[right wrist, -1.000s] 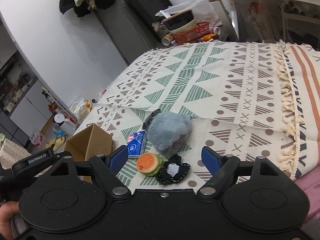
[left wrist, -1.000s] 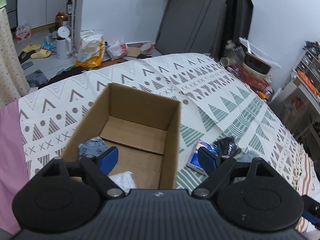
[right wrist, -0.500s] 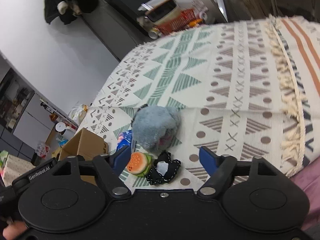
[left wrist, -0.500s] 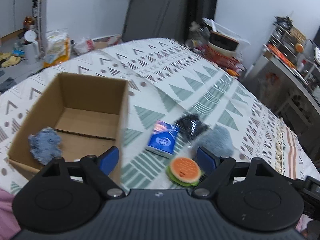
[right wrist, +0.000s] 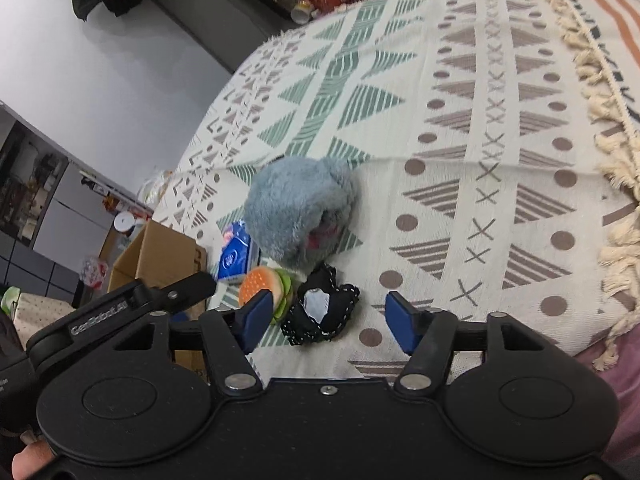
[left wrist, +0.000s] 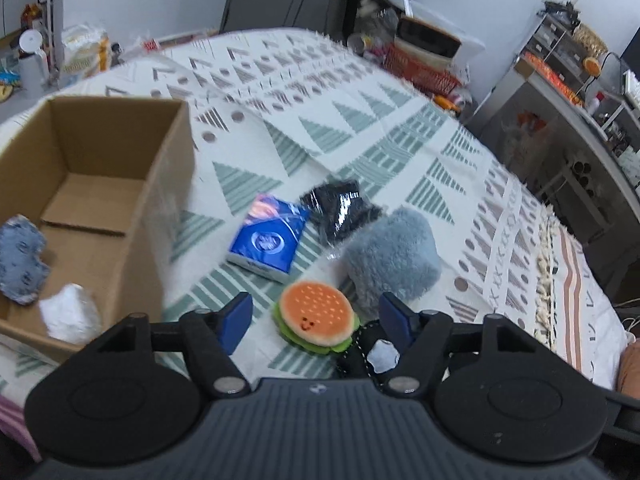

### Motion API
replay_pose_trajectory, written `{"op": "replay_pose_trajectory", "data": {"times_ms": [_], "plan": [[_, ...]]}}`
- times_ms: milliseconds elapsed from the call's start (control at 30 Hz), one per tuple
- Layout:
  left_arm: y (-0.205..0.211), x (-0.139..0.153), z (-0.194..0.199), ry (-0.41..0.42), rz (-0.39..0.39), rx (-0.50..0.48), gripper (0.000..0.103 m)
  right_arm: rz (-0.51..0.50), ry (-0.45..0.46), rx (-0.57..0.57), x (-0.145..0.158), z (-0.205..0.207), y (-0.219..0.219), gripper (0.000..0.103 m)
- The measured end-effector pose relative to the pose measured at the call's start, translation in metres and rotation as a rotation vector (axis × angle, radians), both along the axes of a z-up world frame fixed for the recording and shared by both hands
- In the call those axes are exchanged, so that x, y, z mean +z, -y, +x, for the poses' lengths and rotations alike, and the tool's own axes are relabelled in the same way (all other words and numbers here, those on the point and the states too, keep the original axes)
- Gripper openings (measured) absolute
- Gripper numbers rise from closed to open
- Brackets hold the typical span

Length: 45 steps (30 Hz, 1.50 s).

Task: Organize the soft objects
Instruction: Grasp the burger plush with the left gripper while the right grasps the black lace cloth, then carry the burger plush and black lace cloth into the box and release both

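A plush burger [left wrist: 314, 314] [right wrist: 262, 286] lies on the patterned blanket, right between the open fingers of my left gripper [left wrist: 316, 318]. Beside it sit a fluffy grey plush [left wrist: 390, 258] [right wrist: 298, 210], a blue tissue pack [left wrist: 270, 236] [right wrist: 236, 256], a black bundle in clear wrap [left wrist: 340, 210] and a black stitched plush [left wrist: 370, 354] [right wrist: 322, 308]. The cardboard box [left wrist: 168, 184] [right wrist: 160, 256] at the left holds a blue-grey cloth [left wrist: 20, 258] and a white fluffy piece [left wrist: 70, 312]. My right gripper [right wrist: 328, 320] hangs open just above the black stitched plush.
The blanket [right wrist: 480, 128] has a tasselled fringe [right wrist: 600, 96] on the right side. Beyond the bed stand a red basket with clutter [left wrist: 420, 68], a metal shelf rack [left wrist: 568, 80] and bags on the floor [left wrist: 86, 54]. A person's hand [right wrist: 28, 460] holds the left gripper.
My left gripper swung right from over the box and now hovers at the plush burger. The right gripper moved closer and lower toward the black stitched plush. Both stayed open.
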<state>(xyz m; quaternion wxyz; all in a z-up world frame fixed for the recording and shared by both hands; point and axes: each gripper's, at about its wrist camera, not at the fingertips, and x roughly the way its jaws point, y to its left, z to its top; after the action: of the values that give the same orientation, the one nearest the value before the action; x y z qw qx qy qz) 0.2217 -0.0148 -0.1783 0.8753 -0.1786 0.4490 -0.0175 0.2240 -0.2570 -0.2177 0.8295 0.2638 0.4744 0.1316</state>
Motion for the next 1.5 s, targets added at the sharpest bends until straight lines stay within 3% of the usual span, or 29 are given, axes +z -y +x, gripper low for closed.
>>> {"op": "replay_pose_trajectory", "data": {"times_ms": [300,600,633,667,700,800,933,1500], "plan": [[0.013,-0.029,0.023,-0.105,-0.005,0.007,0.066,0.016,-0.068,0.058,-0.024,0.018,-0.006,0.058],[0.01,-0.051,0.051,-0.262,-0.046,0.116,0.066,0.03,-0.099,0.14,-0.044,0.033,-0.016,0.058],[0.012,-0.052,0.052,-0.274,-0.046,0.125,0.063,0.028,-0.095,0.147,-0.045,0.034,-0.017,0.056],[0.015,-0.052,0.055,-0.279,-0.03,0.124,0.052,0.027,-0.088,0.15,-0.045,0.035,-0.018,0.055],[0.018,-0.051,0.057,-0.282,-0.009,0.119,0.052,0.027,-0.083,0.151,-0.046,0.036,-0.019,0.051],[0.023,-0.048,0.058,-0.266,0.001,0.108,0.048,0.028,-0.086,0.155,-0.048,0.038,-0.019,0.03],[0.026,-0.04,0.049,-0.235,0.014,0.087,0.047,0.051,-0.089,0.14,-0.047,0.035,-0.018,0.018],[0.006,0.004,-0.008,-0.077,0.032,0.056,0.047,-0.042,0.079,0.063,0.012,-0.016,-0.015,0.015]]}}
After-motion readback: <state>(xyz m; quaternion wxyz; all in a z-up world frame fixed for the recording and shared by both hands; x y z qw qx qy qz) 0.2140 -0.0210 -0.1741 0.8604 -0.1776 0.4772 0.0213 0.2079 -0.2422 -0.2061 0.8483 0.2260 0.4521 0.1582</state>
